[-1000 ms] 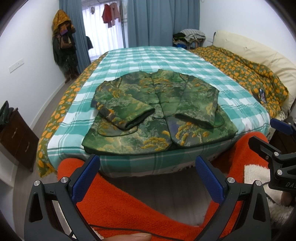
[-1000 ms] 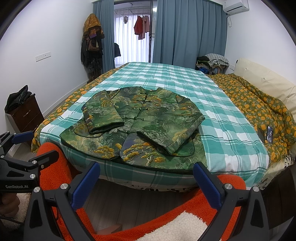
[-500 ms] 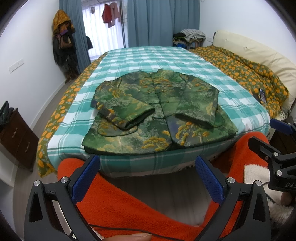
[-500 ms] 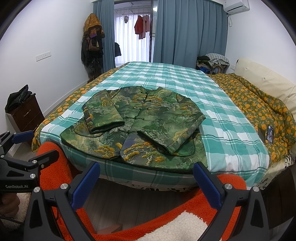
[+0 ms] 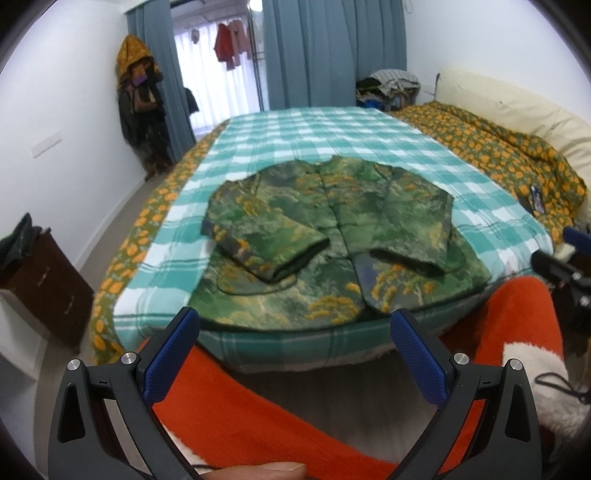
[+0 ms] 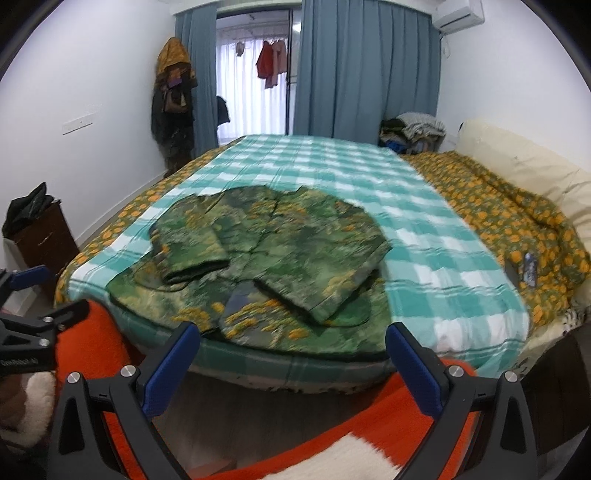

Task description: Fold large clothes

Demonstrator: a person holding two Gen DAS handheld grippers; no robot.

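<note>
Green patterned jacket (image 5: pixel 332 236) is lying flat (both sleeves folded inward) near the checked bed's (image 5: pixel 332 136) front edge; left gripper (image 5: pixel 295 354) and right gripper (image 6: pixel 293 360) are hovering before it, jaws spread wide, holding nothing.

A home bedroom. Shown by a wide bed (image 6: pixel 436 229) under a teal checked blanket, an orange-flowered quilt (image 6: pixel 517 221) and cream pillow (image 6: pixel 524 162) along 1 side, blue curtains (image 6: pixel 354 74) at a balcony door with laundry (image 6: pixel 271 62) hanging outside, coats (image 6: pixel 173 99) hung in the corner, a dark wooden nightstand (image 5: pixel 44 288), a wall air conditioner (image 6: pixel 458 16).
</note>
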